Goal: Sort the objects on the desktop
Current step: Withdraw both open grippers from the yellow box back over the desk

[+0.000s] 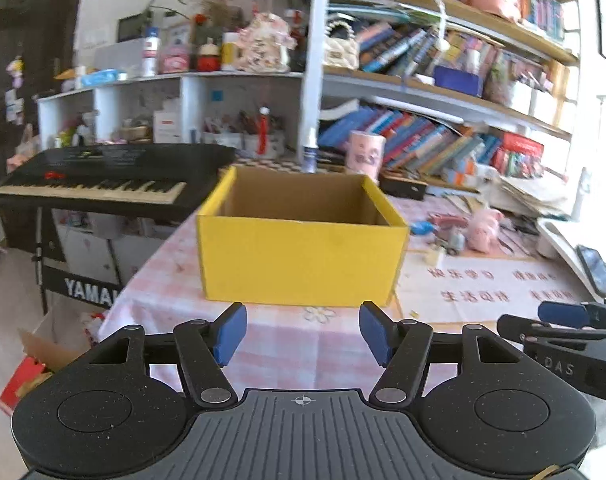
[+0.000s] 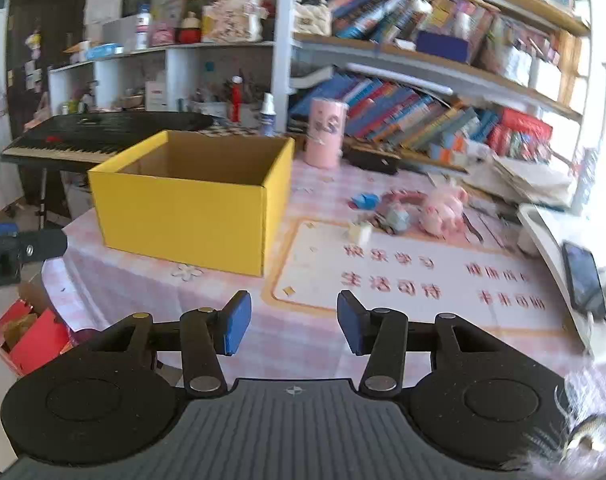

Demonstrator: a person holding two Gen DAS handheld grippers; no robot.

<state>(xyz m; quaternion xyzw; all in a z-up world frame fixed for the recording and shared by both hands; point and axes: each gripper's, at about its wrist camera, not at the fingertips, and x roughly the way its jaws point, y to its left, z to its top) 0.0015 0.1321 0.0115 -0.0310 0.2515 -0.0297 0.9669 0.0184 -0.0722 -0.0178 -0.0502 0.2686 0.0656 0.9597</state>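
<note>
Desktop objects: one pink pig toy, one blue item, one pale block, clustered on the mat right of one yellow box (open-topped); left gripper and right gripper both parted, holding nothing

Yellow cardboard box upright, open-topped, on pink checked cloth; pink pig toy, blue bits clustered well right.

- Crowded bookshelves fill the wall toward one o'clock.
- A black keyboard stands at ten o'clock.
- Bright daylight enters from three o'clock.
</note>
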